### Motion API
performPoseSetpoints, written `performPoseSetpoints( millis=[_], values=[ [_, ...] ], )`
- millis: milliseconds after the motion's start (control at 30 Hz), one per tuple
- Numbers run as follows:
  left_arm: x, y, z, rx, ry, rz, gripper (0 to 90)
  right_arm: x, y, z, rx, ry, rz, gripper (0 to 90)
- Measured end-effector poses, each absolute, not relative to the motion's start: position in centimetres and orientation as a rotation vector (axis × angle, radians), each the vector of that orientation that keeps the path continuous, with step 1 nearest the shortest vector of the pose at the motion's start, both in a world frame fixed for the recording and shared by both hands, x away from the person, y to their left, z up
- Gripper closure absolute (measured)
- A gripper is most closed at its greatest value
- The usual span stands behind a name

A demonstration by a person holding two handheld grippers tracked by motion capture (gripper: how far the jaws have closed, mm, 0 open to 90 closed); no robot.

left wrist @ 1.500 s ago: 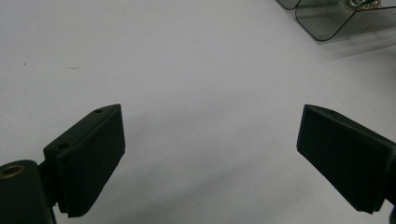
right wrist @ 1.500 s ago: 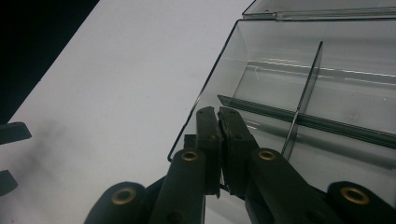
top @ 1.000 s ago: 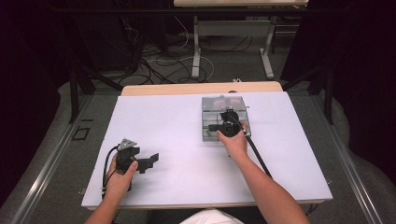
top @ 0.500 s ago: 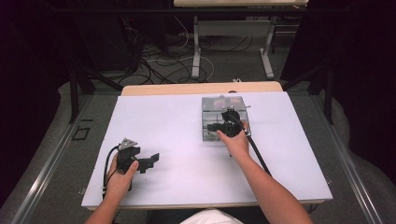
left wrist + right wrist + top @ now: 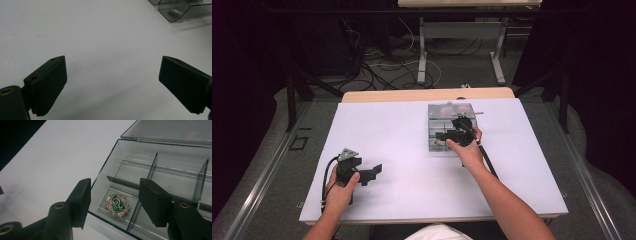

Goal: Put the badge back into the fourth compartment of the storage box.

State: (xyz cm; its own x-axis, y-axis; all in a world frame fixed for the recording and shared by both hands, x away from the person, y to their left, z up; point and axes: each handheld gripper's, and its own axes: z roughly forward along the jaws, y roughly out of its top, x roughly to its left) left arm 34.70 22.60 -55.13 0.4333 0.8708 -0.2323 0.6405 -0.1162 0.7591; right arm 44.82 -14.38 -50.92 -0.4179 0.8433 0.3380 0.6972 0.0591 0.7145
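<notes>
right gripper [image 5: 113,195]: mine, over the near corner of the clear box [image 5: 451,127], centre-right of the high view. Jaws have just been opening; they stand apart now, nothing pinched between the pads.
badge [image 5: 117,205]: silver-edged pin with a green centre, lying flat on the floor of the box's corner compartment, lower middle of the right gripper view. Seen between my jaws but below them, not touched. Looks released into that cell.
why there: the cell has thin dividers [image 5: 151,168] on two sides, so the pin can't slide into the next slot; I judge the drop is done.
box lid: swung back, top of the right gripper view, leaves the tray free to reach from above.
right hand [image 5: 469,150]: wrist low on the table [image 5: 392,130], gripper tipped down toward the box, keeps the jaws aimed into the cell.
left gripper [image 5: 362,172]: lower left of the high view, parked on the white table well apart from the box. Jaws spread wide in the left gripper view, bare table between them, holding nothing.
why parked: my guess, one hand is enough for a single small pin; the left waits out of the way.
box from left gripper view: corner at upper right of frame [image 5: 180,11], something small and blurred inside, can't tell what.
risk: pulling back low could catch a divider.
</notes>
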Motion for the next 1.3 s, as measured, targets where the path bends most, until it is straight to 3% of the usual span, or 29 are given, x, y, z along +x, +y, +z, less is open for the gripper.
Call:
performPoseSetpoints(
  millis=[633,1300],
  values=[
    [34.7,22.6,-55.1,1.843,1.285,0.345,7.8,43.4,-15.8,-49.7,1.526,2.182,1.222,17.0],
    [34.7,22.6,-55.0,1.841,1.286,0.346,7.8,41.2,-18.6,-49.1,1.451,2.173,1.160,3.3]
  ],
)
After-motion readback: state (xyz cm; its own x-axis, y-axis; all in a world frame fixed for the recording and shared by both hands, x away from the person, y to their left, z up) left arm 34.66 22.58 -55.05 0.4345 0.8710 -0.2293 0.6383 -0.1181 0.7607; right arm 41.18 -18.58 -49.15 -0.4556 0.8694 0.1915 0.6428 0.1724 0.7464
